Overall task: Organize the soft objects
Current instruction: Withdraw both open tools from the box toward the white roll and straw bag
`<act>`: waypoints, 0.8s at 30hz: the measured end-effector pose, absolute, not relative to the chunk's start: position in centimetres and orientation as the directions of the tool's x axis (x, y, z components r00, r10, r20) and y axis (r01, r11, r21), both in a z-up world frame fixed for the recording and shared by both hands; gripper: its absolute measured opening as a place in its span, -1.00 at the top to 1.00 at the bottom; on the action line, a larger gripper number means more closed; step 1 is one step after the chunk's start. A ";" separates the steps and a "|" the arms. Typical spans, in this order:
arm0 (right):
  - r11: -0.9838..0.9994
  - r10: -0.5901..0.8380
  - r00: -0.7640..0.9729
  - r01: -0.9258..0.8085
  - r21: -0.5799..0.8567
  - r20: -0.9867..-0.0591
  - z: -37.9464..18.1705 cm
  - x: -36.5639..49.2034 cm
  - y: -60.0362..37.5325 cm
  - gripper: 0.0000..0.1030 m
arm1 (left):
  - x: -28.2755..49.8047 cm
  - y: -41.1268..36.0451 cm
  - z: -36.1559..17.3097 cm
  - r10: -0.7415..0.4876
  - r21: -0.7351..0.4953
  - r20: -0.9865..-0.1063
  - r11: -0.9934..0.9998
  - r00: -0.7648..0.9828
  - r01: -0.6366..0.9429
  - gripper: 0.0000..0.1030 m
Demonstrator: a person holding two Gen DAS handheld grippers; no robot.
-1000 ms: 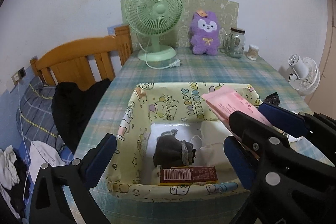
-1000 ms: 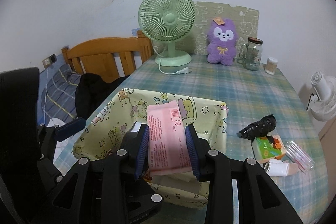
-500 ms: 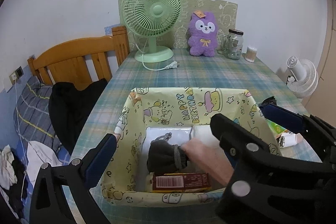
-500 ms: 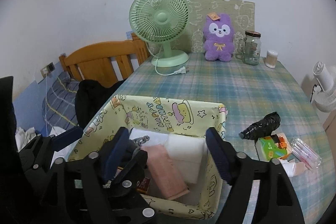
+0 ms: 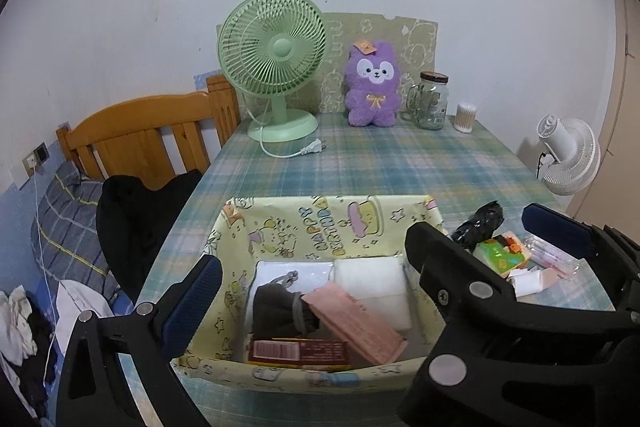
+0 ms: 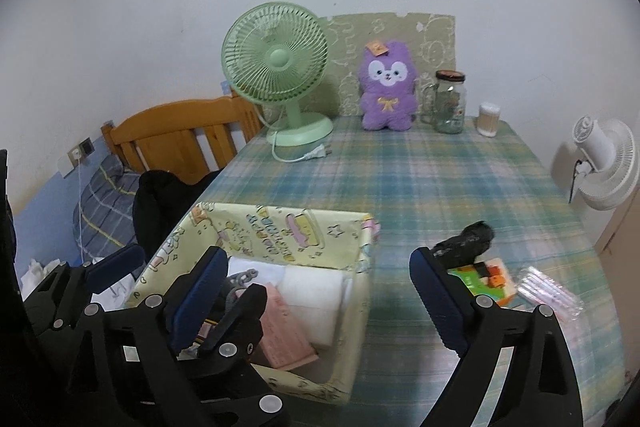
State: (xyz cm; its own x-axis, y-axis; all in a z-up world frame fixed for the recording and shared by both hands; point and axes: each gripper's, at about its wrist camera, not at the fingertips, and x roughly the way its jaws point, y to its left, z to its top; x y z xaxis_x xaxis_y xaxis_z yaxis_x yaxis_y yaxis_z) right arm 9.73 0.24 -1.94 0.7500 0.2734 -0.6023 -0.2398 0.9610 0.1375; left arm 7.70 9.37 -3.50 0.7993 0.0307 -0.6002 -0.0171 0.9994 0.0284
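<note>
Since the earlier frame the pink pack [image 6: 285, 331] left the right gripper [image 6: 316, 301] and lay in the yellow box [image 6: 362, 291]. Right jaws were opening, empty between them. Left gripper [image 5: 316, 283] stood spread wide, holding nothing.

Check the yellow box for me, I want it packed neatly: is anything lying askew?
Yes. The pink flat packet lies slanted inside the yellow cartoon-print box, propped across the dark grey cloth bundle and the white folded cloth, not flat.

Dim, flat indoor light; soft shadows; strong fisheye bending, black vignette at corners; focus mostly sharp.
</note>
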 end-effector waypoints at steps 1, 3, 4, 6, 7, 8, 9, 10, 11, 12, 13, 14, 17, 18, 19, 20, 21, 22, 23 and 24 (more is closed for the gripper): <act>0.962 0.271 0.753 -0.237 0.136 -0.599 -1.8 9.6 -0.1 -0.86 | 7.6 9.2 -3.3 0.031 0.029 -0.597 0.999 0.801 -0.017 -1.00; 0.964 0.265 0.760 -0.231 0.134 -0.593 -1.3 9.4 -0.8 -0.88 | 7.4 8.5 -2.9 0.033 0.031 -0.590 0.999 0.806 -0.018 -0.99; 0.964 0.263 0.762 -0.230 0.132 -0.592 -1.1 9.3 -1.1 -0.88 | 7.3 8.2 -2.7 0.033 0.031 -0.588 0.999 0.808 -0.018 -1.00; 0.965 0.259 0.768 -0.229 0.127 -0.586 -0.7 9.2 -1.7 -0.88 | 7.2 7.6 -2.4 0.033 0.032 -0.584 0.999 0.811 -0.018 -1.00; 0.966 0.255 0.772 -0.228 0.121 -0.582 -0.5 9.0 -2.1 -0.88 | 7.1 7.3 -2.3 0.035 0.033 -0.582 0.999 0.812 -0.019 -1.00; 0.967 0.253 0.775 -0.228 0.117 -0.579 -0.3 8.9 -2.4 -0.88 | 7.0 6.9 -2.1 0.035 0.033 -0.580 0.999 0.814 -0.019 -1.00; 0.967 0.251 0.777 -0.228 0.114 -0.577 -0.2 8.8 -2.6 -0.89 | 6.9 6.6 -1.9 0.034 0.033 -0.578 0.999 0.815 -0.019 -1.00; 0.967 0.251 0.779 -0.229 0.113 -0.575 0.1 8.8 -3.0 -0.89 | 6.8 6.4 -1.8 0.032 0.031 -0.576 0.999 0.816 -0.018 -1.00; 0.967 0.253 0.780 -0.230 0.114 -0.573 0.3 8.7 -3.3 -0.89 | 6.7 6.1 -1.5 0.031 0.028 -0.574 0.999 0.818 -0.018 -1.00; 0.966 0.254 0.781 -0.231 0.115 -0.571 0.5 8.7 -3.6 -0.89 | 6.6 5.7 -1.3 0.032 0.028 -0.569 0.999 0.822 -0.020 -1.00; 0.966 0.255 0.782 -0.232 0.114 -0.569 0.7 8.6 -3.9 -0.90 | 6.5 5.5 -1.2 0.032 0.028 -0.565 0.999 0.824 -0.020 -1.00; 0.966 0.255 0.784 -0.233 0.112 -0.567 0.9 8.5 -4.2 -0.92 | 6.3 5.1 -0.9 0.033 0.030 -0.559 0.999 0.828 -0.020 -1.00; 0.967 0.251 0.793 -0.232 0.105 -0.555 1.5 8.2 -5.0 -0.95 | 6.0 4.2 -0.3 0.031 0.031 -0.549 0.999 0.835 -0.016 -1.00; 0.967 0.250 0.796 -0.232 0.103 -0.551 1.7 8.2 -5.3 -0.95 | 5.9 3.8 -0.1 0.028 0.030 -0.545 0.999 0.838 -0.014 -1.00; 0.968 0.248 0.800 -0.231 0.102 -0.546 1.8 8.1 -5.5 -0.96 | 5.8 3.7 0.0 0.027 0.029 -0.543 0.999 0.839 -0.013 -1.00; 0.968 0.245 0.805 -0.229 0.099 -0.541 2.1 8.0 -5.9 -0.97 | 5.8 3.3 0.2 0.026 0.028 -0.541 1.000 0.841 -0.013 -1.00; 0.969 0.242 0.808 -0.226 0.097 -0.537 2.2 8.0 -6.2 -0.97 | 5.7 3.1 0.2 0.026 0.028 -0.540 1.000 0.841 -0.013 -1.00; 0.970 0.239 0.810 -0.224 0.094 -0.535 2.4 7.8 -6.4 -0.97 | 5.7 2.8 0.3 0.026 0.027 -0.539 1.000 0.842 -0.014 -1.00; 0.971 0.237 0.812 -0.222 0.092 -0.533 2.5 7.8 -6.6 -0.98 | 5.7 2.5 0.4 0.025 0.026 -0.539 1.000 0.842 -0.013 -1.00; 0.971 0.234 0.816 -0.221 0.089 -0.529 2.6 7.7 -6.9 -0.98 | 5.6 2.3 0.4 0.024 0.025 -0.538 1.000 0.842 -0.012 -1.00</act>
